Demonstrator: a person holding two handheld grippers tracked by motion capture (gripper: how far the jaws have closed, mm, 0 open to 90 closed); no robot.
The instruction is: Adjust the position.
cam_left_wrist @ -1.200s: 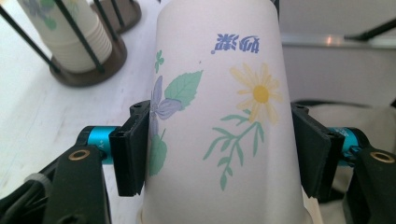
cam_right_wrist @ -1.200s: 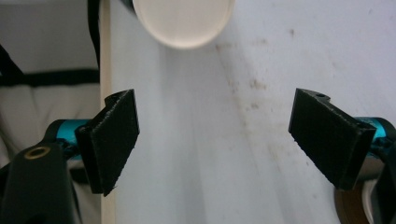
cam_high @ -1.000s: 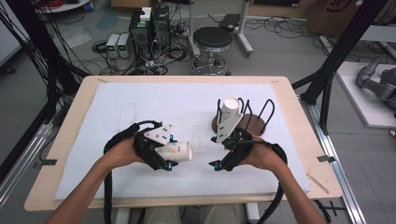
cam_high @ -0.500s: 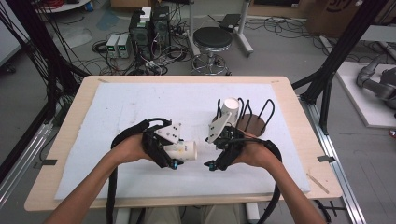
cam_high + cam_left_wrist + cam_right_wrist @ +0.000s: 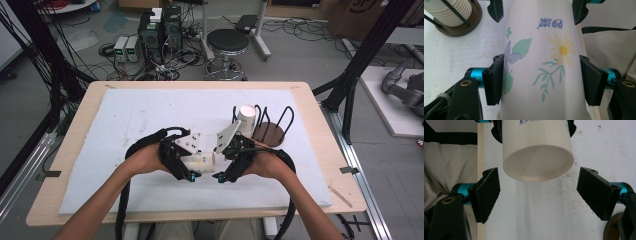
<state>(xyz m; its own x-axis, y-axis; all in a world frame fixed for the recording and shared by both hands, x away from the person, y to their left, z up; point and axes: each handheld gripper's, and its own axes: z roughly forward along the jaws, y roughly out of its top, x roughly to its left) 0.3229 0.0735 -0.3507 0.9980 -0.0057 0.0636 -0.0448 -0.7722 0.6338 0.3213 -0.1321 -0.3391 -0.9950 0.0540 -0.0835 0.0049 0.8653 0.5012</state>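
Near table's front edge, over white foam mat (image 5: pixel 150 115): left gripper (image 5: pixel 192 167), jaws clamped on white flower-printed paper cup (image 5: pixel 200 161), cup lying level, mouth toward right gripper (image 5: pixel 226 165). Right gripper: jaws apart, flanking cup mouth, pads apparently clear of rim (image 5: pixel 539 167). Farther right, behind: round brown wooden base with black wire hoops (image 5: pixel 270 131), holding stack of white paper cups (image 5: pixel 246 119).

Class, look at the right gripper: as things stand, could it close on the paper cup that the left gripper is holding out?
Probably yes. The right gripper stands open, and the paper cup, clamped by the left gripper, points its bottom end between the open jaws with nothing between them; the jaws look wider than that end.
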